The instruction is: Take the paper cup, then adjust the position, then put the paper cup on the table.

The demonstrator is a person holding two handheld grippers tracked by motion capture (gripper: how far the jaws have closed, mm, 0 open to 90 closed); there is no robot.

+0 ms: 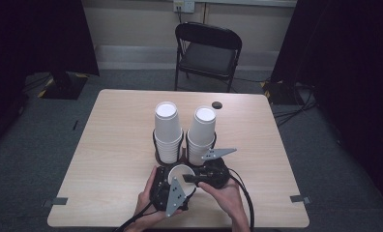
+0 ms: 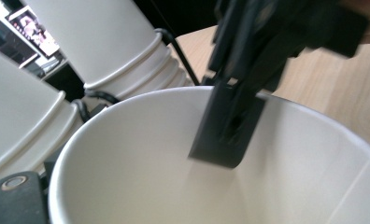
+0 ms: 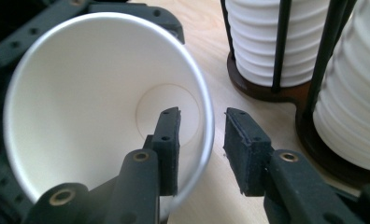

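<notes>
A white paper cup (image 1: pixel 180 171) lies tilted near the table's front edge, its mouth towards the right hand. My left gripper (image 1: pixel 176 180) is shut on it, black jaws on either side of its wall. The cup (image 2: pixel 141 158) takes up most of the left gripper view, and in the right gripper view the cup (image 3: pixel 80 93) shows its empty bottom. My right gripper (image 3: pixel 202 135) straddles the rim, one pad inside and one outside. A gap separates the outer pad from the rim, so it is open. The right gripper (image 1: pixel 192 179) meets the cup from the right.
Two tall stacks of white cups (image 1: pixel 168 130) (image 1: pixel 200 133) stand in black wire holders just behind the grippers. A small dark disc (image 1: pixel 217 105) lies farther back on the wooden table (image 1: pixel 117 125). A black folding chair (image 1: pixel 209 50) stands beyond it.
</notes>
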